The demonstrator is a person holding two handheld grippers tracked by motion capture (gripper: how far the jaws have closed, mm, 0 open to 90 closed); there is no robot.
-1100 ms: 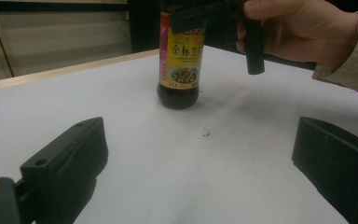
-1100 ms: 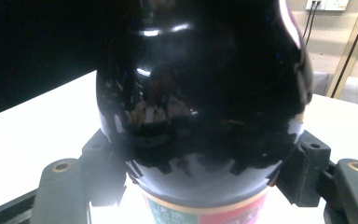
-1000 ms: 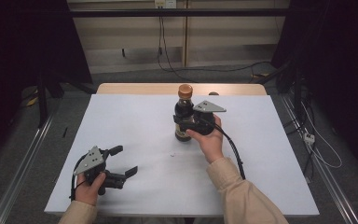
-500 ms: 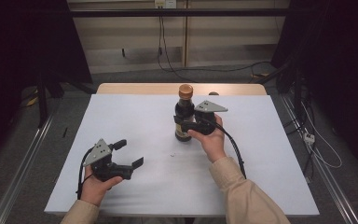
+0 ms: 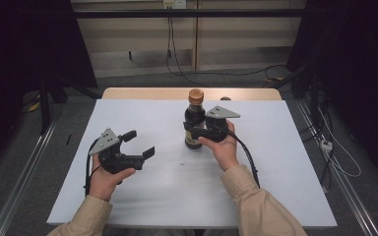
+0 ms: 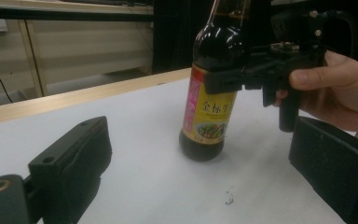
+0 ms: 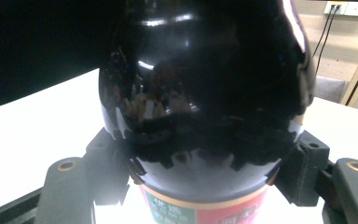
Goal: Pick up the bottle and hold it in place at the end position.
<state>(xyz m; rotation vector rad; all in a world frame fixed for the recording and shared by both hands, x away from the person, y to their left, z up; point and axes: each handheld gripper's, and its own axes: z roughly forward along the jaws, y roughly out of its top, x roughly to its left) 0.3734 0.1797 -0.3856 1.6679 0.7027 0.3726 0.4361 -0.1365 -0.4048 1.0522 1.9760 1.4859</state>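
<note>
On the white table [image 5: 285, 187], right gripper [image 5: 197, 132] jaws clamped on upright bottle [image 5: 195, 123]; left gripper [image 5: 139, 145] jaws apart, nearby.

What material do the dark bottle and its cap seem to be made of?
The bottle looks like glossy dark glass, or perhaps clear glass over dark sauce: it gives sharp mirror reflections in the right gripper view. It bears a printed paper-like label. The cap looks like matte orange-brown plastic, though this is uncertain.
</note>
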